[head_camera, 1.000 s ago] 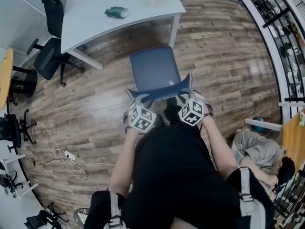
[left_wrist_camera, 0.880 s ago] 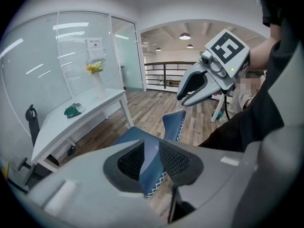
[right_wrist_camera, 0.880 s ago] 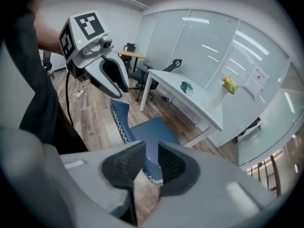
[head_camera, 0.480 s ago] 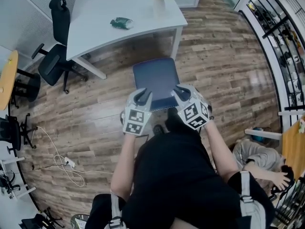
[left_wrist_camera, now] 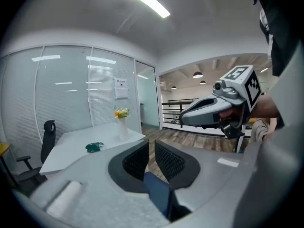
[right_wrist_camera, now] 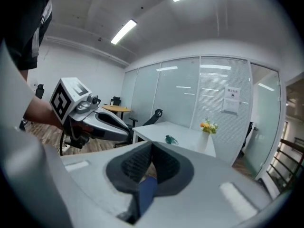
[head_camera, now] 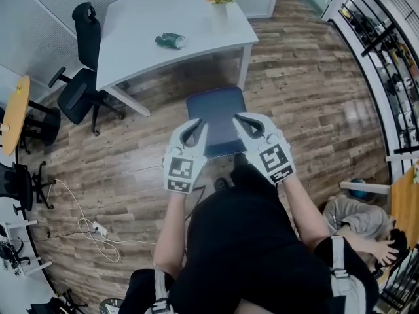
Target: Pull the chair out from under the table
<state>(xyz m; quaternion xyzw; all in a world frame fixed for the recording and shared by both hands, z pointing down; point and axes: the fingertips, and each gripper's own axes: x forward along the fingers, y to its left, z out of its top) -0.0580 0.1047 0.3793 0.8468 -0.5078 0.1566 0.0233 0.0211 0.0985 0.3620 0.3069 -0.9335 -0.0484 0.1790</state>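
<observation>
The blue chair (head_camera: 216,113) stands on the wood floor, out in front of the white table (head_camera: 163,18). Both grippers hang above its near edge, side by side and apart from it. The left gripper (head_camera: 195,128) holds nothing. Its jaws are closing, and a narrow gap still shows between the pads (left_wrist_camera: 137,158) in the left gripper view. The right gripper (head_camera: 242,122) is shut and empty, its pads (right_wrist_camera: 142,160) meeting. A strip of the chair shows below the jaws in the left gripper view (left_wrist_camera: 159,194) and in the right gripper view (right_wrist_camera: 147,191).
On the table stand a vase of flowers (head_camera: 219,5) and a green object (head_camera: 171,41). A black office chair (head_camera: 82,77) sits at the table's left. A cable (head_camera: 85,221) lies on the floor at the left. A railing (head_camera: 386,51) and a person on the floor (head_camera: 366,221) are on the right.
Both grippers have lifted away from the chair's backrest and now hang higher above the seat. Their jaws have drawn together. The chair stays where it stood.
</observation>
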